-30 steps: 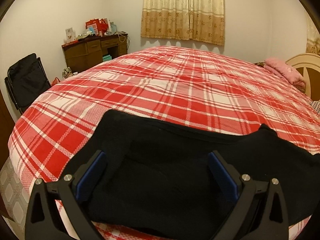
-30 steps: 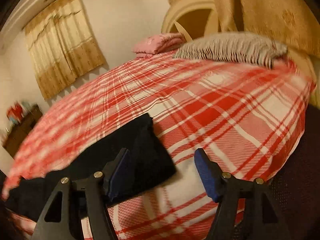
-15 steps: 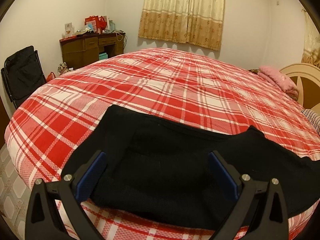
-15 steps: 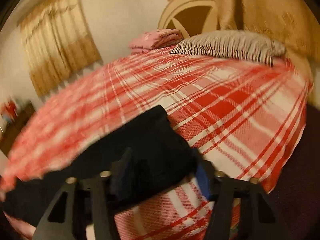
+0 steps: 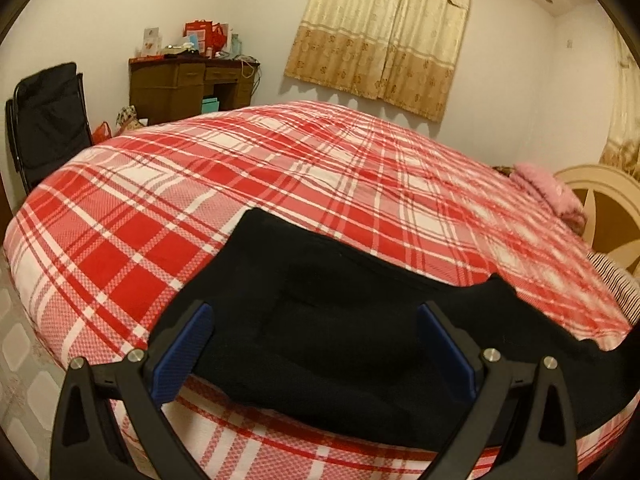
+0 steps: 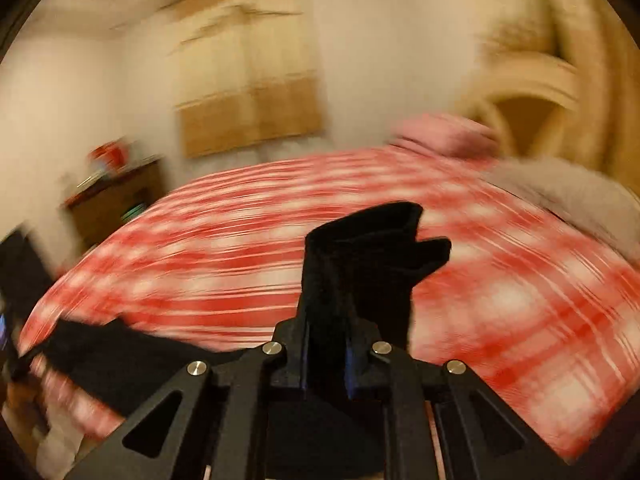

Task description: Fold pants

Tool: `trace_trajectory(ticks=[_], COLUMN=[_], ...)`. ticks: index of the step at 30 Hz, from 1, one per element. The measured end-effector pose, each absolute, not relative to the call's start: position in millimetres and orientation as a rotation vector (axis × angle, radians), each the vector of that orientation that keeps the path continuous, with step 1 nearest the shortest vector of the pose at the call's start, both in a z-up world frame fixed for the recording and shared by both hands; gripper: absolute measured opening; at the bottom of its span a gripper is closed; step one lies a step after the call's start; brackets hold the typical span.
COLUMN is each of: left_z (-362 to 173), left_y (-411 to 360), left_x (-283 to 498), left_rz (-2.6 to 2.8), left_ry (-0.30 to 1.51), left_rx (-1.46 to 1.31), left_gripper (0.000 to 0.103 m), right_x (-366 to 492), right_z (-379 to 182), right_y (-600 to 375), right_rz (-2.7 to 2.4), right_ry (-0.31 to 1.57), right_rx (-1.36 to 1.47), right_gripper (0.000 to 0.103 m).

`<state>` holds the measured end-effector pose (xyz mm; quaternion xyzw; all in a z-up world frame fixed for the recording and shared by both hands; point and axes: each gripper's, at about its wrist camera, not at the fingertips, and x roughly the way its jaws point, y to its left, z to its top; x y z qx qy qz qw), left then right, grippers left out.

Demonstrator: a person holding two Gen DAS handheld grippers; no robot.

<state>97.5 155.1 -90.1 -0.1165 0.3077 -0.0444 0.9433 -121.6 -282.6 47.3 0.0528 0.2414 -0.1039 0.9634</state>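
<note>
Black pants (image 5: 344, 336) lie along the near edge of a bed with a red plaid cover (image 5: 280, 184). My left gripper (image 5: 316, 344) is open, its blue-padded fingers (image 5: 184, 348) set wide on either side of the pants' left end, just above the cloth. My right gripper (image 6: 326, 356) is shut on the other end of the pants (image 6: 360, 256), and the cloth stands up out of the jaws above the bed. The rest of the pants trails off to the left in the right wrist view (image 6: 108, 356). That view is blurred by motion.
A wooden desk (image 5: 192, 88) with clutter and a black folding chair (image 5: 48, 116) stand by the far left wall. A pink folded cloth (image 5: 548, 196), a striped pillow (image 5: 616, 284) and a cream headboard (image 5: 604, 208) are at the right. Tiled floor (image 5: 24, 360) lies left of the bed.
My right gripper has closed on the right end of the pants and lifted it, swinging left. My left gripper stays open over the left end, with the view drifting slightly.
</note>
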Motion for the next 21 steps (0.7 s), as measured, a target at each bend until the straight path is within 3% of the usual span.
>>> trace_trajectory(ticks=[5,11,21], left_z=[-86.0,-87.7,-96.4], left_y=[151.0,154.9,140.4], left_x=[93.5,91.1,94.2], left_rz=[-0.094,-0.093,-0.118], left_ry=[0.611,0.61,0.64], left_rx=[-0.183,-0.149,-0.118], left_gripper=[0.103,0.103,0.103], right_x=[-62.6,-50.6,-59.4], right_z=[-13.3,-116.9,-135.6], right_y=[-169.9,-72.8,-48.3], right_rz=[-0.018,-0.095,-0.188], right_ry=[0.606,0.653,0.561], right_rx=[-0.103,-0.591,-0.805], right_gripper=[0.013,0.014,0.021])
